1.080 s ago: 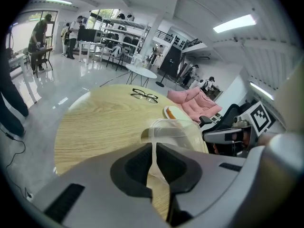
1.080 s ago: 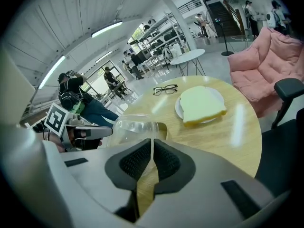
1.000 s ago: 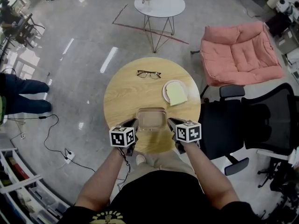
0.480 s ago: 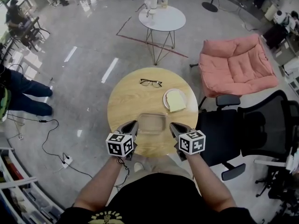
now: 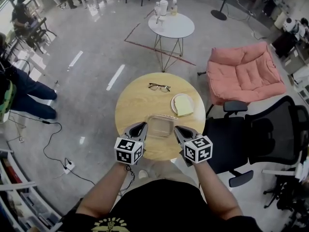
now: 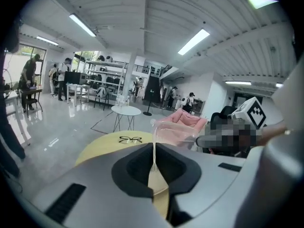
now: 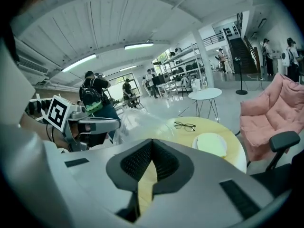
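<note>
A clear plastic container hangs above the round wooden table, held between my two grippers. My left gripper is shut on its left rim, and in the left gripper view the thin clear edge runs into the closed jaws. My right gripper is shut on the opposite rim, with the container just beyond its jaws. On the table lie black glasses and a white plate with a slice of bread, both beyond the container.
A small white table with bottles stands farther off. A pink lounge chair and a black office chair are at the right. A person stands at the left, with cables on the floor.
Both grippers have risen together with the container, which was low over the table before. Both gripper views now look more level across the room.
</note>
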`<state>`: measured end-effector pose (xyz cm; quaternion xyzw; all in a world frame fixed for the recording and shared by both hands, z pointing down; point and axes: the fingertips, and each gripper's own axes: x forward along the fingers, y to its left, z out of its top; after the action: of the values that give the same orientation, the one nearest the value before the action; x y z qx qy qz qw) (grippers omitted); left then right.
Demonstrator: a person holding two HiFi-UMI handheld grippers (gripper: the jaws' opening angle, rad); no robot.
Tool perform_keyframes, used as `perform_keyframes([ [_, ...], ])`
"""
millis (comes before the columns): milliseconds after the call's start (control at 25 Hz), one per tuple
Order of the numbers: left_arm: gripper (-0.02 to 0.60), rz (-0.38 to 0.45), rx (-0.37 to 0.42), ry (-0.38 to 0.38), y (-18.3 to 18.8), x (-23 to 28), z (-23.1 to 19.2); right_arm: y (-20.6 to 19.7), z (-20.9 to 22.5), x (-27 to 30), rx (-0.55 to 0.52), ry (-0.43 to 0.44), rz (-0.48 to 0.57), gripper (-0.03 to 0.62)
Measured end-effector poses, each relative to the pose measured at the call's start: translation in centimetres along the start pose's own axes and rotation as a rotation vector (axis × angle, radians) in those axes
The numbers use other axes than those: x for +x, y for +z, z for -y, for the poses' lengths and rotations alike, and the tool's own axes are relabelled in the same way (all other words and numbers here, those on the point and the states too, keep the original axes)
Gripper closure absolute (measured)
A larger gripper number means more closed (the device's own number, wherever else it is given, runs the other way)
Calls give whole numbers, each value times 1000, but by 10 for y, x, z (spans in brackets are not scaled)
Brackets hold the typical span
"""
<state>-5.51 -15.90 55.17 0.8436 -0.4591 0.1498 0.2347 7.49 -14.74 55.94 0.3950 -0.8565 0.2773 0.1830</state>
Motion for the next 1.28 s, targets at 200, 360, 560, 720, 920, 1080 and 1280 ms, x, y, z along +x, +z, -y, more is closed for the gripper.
perform_keyframes([
  [200, 554, -13, -119, 26, -7, 4, -16, -6, -4, -8, 32, -19, 11, 580],
  [360, 554, 21, -148, 27, 3, -9, -16, -2, 7, -21, 59, -76, 40, 579],
  [560, 554, 48, -142, 20, 16, -18, -9, 12, 9, -29, 62, -79, 82, 561],
  [720, 554, 77, -140, 21, 26, -31, -8, 23, 4, -35, 61, -67, 106, 535],
  [920, 554, 112, -133, 34, 38, -45, -10, 39, -4, -40, 40, -63, 137, 536],
  [1080, 554, 133, -128, 43, 47, -56, -11, 52, -15, -47, 39, -27, 167, 534],
  [1280, 554, 150, -122, 56, 54, -69, -15, 65, -31, -59, 43, 18, 212, 520],
])
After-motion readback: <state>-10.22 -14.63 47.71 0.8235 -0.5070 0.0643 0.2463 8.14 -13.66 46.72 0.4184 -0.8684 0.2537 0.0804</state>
